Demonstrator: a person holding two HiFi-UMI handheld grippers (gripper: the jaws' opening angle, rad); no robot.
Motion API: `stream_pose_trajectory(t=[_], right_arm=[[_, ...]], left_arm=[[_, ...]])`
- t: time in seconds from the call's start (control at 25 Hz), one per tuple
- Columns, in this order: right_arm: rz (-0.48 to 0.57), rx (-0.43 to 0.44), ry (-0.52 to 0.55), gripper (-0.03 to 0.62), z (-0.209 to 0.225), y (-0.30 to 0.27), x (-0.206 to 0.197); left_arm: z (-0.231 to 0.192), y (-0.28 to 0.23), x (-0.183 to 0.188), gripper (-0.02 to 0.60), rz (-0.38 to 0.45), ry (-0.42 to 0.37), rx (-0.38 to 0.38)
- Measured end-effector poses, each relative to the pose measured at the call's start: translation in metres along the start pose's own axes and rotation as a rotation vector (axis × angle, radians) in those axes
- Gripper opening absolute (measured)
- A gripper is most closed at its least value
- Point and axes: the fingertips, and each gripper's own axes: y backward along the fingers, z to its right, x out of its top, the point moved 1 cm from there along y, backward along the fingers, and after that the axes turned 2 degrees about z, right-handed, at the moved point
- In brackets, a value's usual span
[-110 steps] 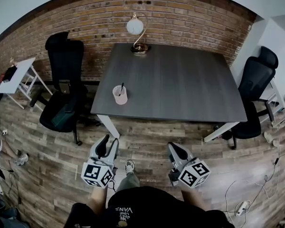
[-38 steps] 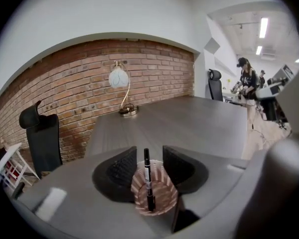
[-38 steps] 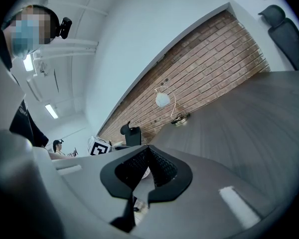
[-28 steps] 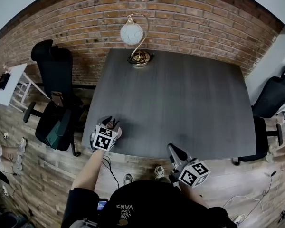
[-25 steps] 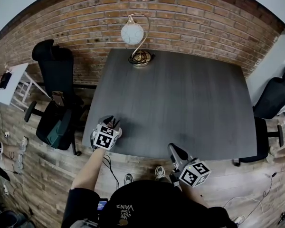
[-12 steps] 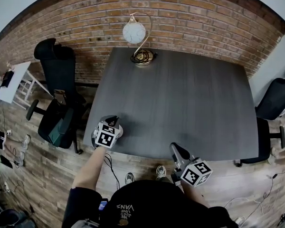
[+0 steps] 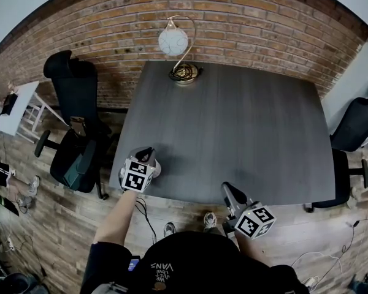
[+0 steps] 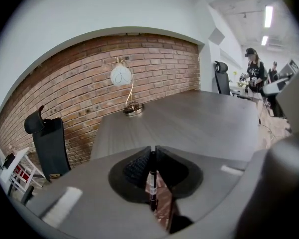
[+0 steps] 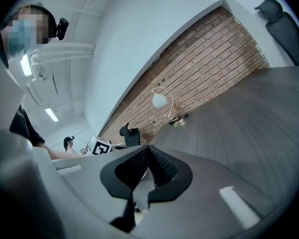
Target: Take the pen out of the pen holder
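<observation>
The black pen (image 8: 151,183) stands upright in the pinkish pen holder (image 8: 163,208), which sits at the table's near left corner (image 7: 156,168). My left gripper (image 7: 148,154) is tilted down over the holder. Its jaws are closing, and in the left gripper view (image 8: 153,151) the pads press on the pen's upper end between them. Most of the holder is hidden under the gripper in the head view. My right gripper (image 7: 227,189) hovers at the table's near edge, right of the holder. It is shut with nothing in it (image 9: 148,151).
The dark grey table (image 7: 233,121) carries a globe lamp (image 7: 173,41) at its far edge by the brick wall. A black office chair (image 7: 73,90) stands left of the table and another (image 7: 356,127) to its right. Cables lie on the wood floor.
Since the oldest frame I have come up to the table and my left gripper has reached over the pen holder. Over the last second both grippers have hardly shifted.
</observation>
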Motion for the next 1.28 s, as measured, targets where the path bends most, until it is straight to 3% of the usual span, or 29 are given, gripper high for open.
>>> stream_pose_trajectory(t=[0.96,1.28], right_arm=[[-0.010,0.036,0.017,0.002,-0.043,-0.030,-0.010],[0.001,0.024,0.016,0.002,-0.056,-0.032,-0.014]], left_arm=[[-0.032,0.081,0.033,0.078,0.262,0.121,-0.002],[-0.031,0.106,0.047,0.078,0.353,0.178,-0.046]])
